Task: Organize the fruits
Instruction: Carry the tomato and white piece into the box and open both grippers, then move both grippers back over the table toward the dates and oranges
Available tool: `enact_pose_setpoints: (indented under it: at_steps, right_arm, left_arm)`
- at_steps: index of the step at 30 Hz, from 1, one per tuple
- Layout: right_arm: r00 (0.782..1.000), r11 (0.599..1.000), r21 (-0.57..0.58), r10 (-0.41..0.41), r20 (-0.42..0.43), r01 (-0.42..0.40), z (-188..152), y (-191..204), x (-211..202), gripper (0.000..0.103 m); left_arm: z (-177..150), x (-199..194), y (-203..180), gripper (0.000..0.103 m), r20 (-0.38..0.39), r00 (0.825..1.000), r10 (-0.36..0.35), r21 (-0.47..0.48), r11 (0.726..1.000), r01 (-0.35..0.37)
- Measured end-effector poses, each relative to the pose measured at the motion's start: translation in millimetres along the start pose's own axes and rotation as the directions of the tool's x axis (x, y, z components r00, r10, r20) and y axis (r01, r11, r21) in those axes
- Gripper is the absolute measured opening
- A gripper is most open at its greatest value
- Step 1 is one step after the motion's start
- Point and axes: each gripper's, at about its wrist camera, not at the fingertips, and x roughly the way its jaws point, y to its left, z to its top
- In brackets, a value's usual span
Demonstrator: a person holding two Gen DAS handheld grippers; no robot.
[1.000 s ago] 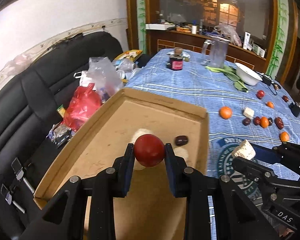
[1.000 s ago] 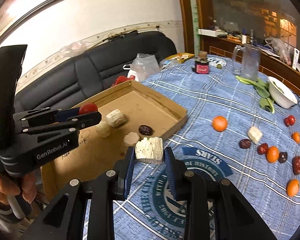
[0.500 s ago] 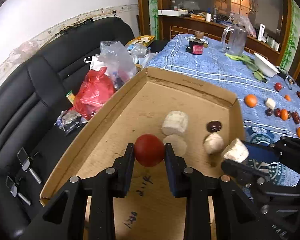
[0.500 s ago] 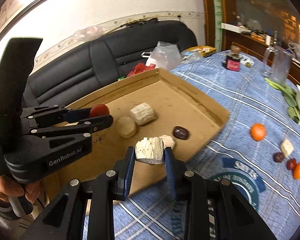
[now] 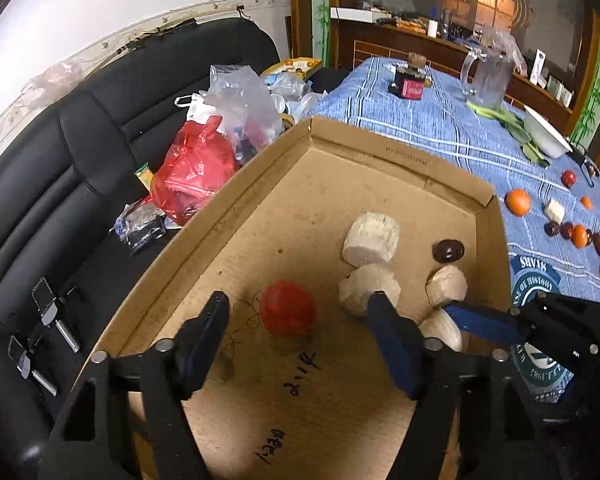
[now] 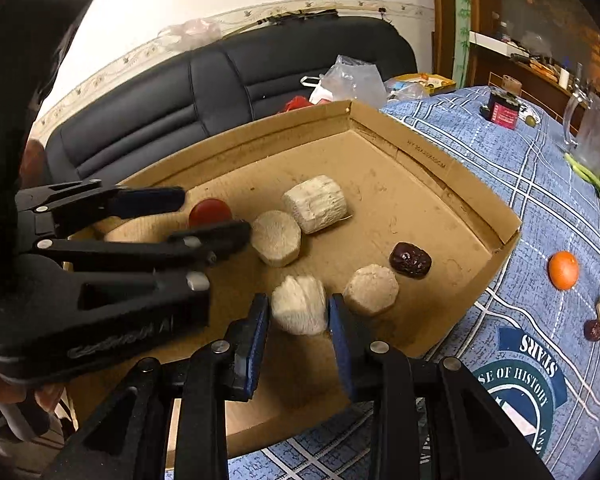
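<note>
Two claws opening: left claw (image 5: 296, 334) clear of round tomato (image 5: 287, 314); right claw (image 6: 298, 322) loosening around white chunk (image 6: 299, 310).

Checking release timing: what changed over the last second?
Both grippers came down over the cardboard tray. The left gripper is opening and has let go of the red fruit, now on the tray floor. The right gripper is opening around its white chunk. The other tray pieces stayed put.
</note>
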Motion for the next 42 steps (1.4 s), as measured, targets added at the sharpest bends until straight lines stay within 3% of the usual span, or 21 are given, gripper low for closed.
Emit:
enact_pose_setpoints:
  at_steps: [3, 10, 14, 25, 34, 42]
  right_arm:
    - [1.0, 1.0, 0.003, -0.008, 0.019, 0.008, -0.5, -0.5, -9.7, 0.046]
    - [0.996, 0.998, 0.049, -0.035, 0.082, 0.031, -13.1, -16.4, -48.2, 0.048]
    - [0.989, 0.993, 0.09, -0.089, 0.119, 0.078, -25.2, -35.0, -74.0, 0.062]
    - [0.965, 0.95, 0.255, -0.22, 0.142, 0.179, -63.4, -101.4, -127.8, 0.062]
    - [0.939, 0.898, 0.359, -0.317, 0.133, 0.252, -92.6, -139.7, -152.4, 0.067]
    - [0.934, 0.874, 0.404, -0.341, 0.11, 0.272, -116.0, -163.4, -164.5, 0.067]
  left_arm:
    - [-0.7, -3.0, -0.8, 0.072, 0.014, 1.0, 0.018, -0.004, 1.0, -0.018]
    - [1.9, -25.8, -19.8, 0.072, 0.088, 0.996, -0.015, -0.006, 1.0, 0.015]
    - [4.2, -36.8, -46.7, 0.079, 0.124, 0.99, -0.062, 0.02, 0.998, 0.06]
    - [0.2, -37.2, -134.7, 0.079, 0.104, 0.977, -0.188, 0.126, 0.977, 0.175]
    - [-5.5, -36.1, -180.7, 0.082, 0.102, 0.971, -0.215, 0.179, 0.964, 0.195]
    - [-6.0, -27.0, -204.5, 0.082, 0.07, 0.968, -0.243, 0.207, 0.952, 0.224]
